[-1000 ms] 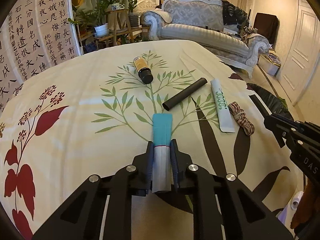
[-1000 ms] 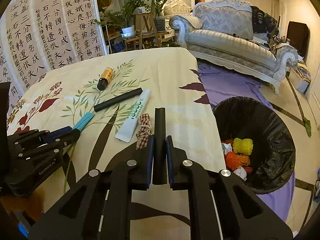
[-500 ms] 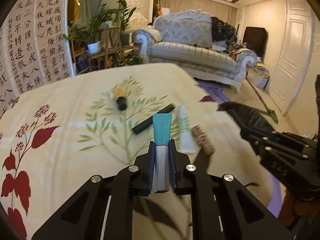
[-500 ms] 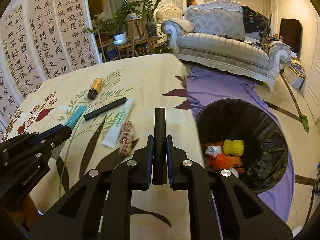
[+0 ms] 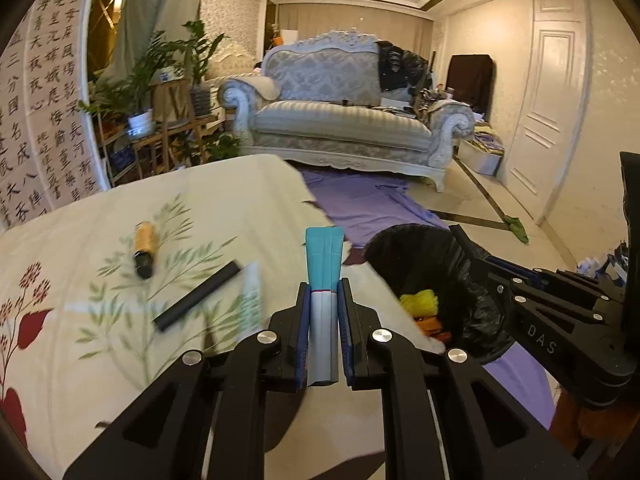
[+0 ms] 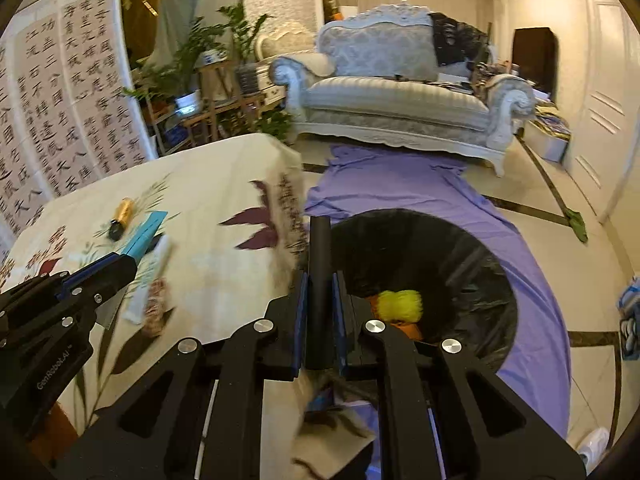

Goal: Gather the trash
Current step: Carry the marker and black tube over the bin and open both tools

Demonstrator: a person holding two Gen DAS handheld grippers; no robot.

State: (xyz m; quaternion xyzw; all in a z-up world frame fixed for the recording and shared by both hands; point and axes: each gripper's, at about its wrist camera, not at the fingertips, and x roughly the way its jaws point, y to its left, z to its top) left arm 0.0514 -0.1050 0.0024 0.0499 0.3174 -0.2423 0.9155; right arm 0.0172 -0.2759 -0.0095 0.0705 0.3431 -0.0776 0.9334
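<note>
Table leftovers: my left camera now shows the amber bottle (image 5: 144, 247), a black tube on the cloth (image 5: 198, 296) and a blurred white tube (image 5: 250, 307) in the left-centre of its frame; a second ago they lay dead ahead. They are not collected yet. A checked scrap (image 6: 157, 307) shows only in my right view, lower left.

Left tongs: my left gripper (image 5: 323, 308) is pinching the teal-and-white tube (image 5: 324, 280), which stands up between the blue pads at bottom centre. A second ago its tip lay over the printed tablecloth (image 5: 80, 360); now it points past the cloth's edge at the purple sheet (image 5: 372, 204).

Trash bin: the black-lined bin (image 5: 424, 256) has come into my left view at centre right, with a yellow ball of yarn (image 5: 420, 300) inside. In my right view the bin (image 6: 480, 264) fills the centre and right, closer than it was.

Right tongs: my right gripper (image 6: 319, 298) is pressed tight on a short black tube (image 6: 319, 272), whose tip now overlaps the bin's near rim in the frame.

Meaning: both hands have swung from the table toward the bin. I judge both pieces are nearly over the opening, the right one closer to being dropped.

Risk: the left tube still looks short of the rim, so letting go now might drop it onto the cloth.
</note>
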